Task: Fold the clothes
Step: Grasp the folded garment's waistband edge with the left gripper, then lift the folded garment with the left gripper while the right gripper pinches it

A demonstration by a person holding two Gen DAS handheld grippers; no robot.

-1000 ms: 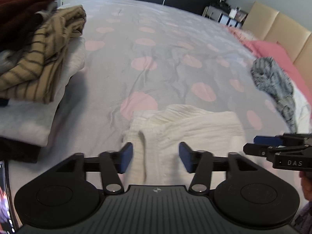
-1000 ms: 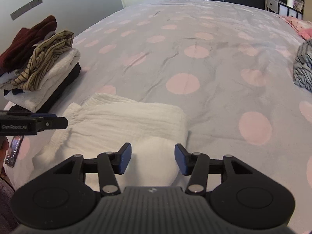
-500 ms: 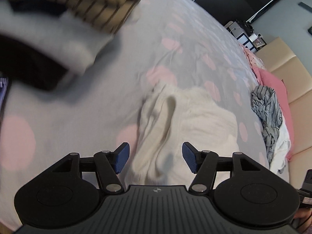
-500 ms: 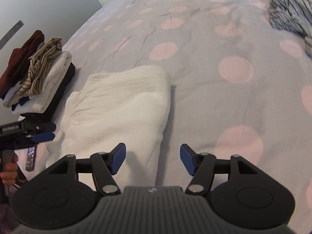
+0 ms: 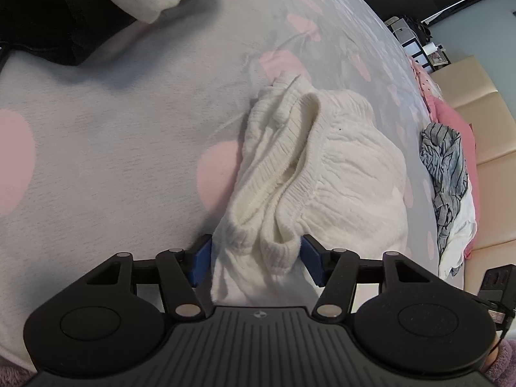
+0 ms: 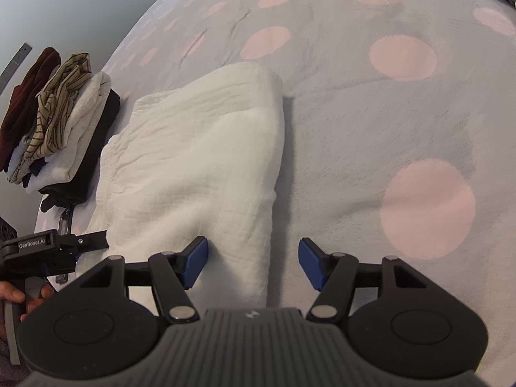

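Observation:
A folded white garment [image 5: 348,167] lies on the grey bedsheet with pink dots [image 5: 113,148]. Its ribbed waistband end [image 5: 258,225] bunches toward me. My left gripper [image 5: 256,259] straddles that end; its jaws are closing, and the blue pads [image 5: 201,259] sit at the cloth's sides without visibly squeezing it. In the right wrist view the white garment [image 6: 200,161] has its right-hand edge between the fingers of my right gripper [image 6: 253,262], which stands open. One pad is over cloth, the other over bare sheet. The left gripper's tip [image 6: 93,238] shows at the left, held by a hand [image 6: 13,293].
A stack of folded clothes [image 6: 58,122] sits at the bed's left edge, with a phone [image 6: 64,222] beside it. A grey striped garment [image 5: 445,167] and pink bedding [image 5: 451,119] lie against a beige headboard [image 5: 477,106]. Open sheet [image 6: 403,113] stretches right of the white garment.
Both grippers came down close to the white garment and rolled. The left one now straddles the waistband end, and the right one straddles the right edge.

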